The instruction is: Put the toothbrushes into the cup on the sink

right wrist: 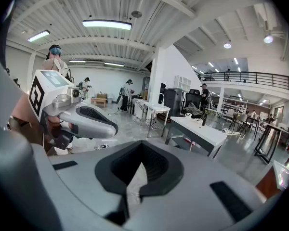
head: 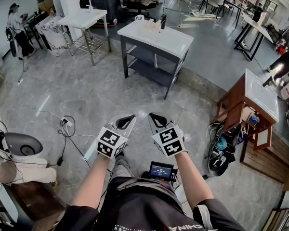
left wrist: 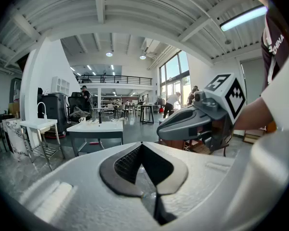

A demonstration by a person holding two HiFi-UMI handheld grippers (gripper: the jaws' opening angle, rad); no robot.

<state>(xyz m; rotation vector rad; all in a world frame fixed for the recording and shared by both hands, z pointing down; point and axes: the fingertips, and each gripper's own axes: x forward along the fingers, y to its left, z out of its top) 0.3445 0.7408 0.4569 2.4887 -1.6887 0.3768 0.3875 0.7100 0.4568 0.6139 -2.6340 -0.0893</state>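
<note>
The white-topped sink table (head: 176, 41) stands across the grey floor, well ahead of both grippers. A small white cup (head: 139, 18) and a dark upright item (head: 163, 21) sit at its far edge. Pale items lie on the top, but I cannot make out toothbrushes. My left gripper (head: 128, 121) and right gripper (head: 156, 119) are side by side at waist height, both shut and empty. The table (left wrist: 94, 127) and cup (left wrist: 82, 120) show beyond the left gripper (left wrist: 142, 147). Past the right gripper (right wrist: 137, 149) the same table (right wrist: 202, 131) appears at the right.
Another white sink stand (head: 84, 18) is at the back left, with a person (head: 17, 28) beyond it. A wooden vanity (head: 253, 100) with bags beside it is at the right. A toilet (head: 24, 148) and floor cables (head: 65, 126) lie at the left.
</note>
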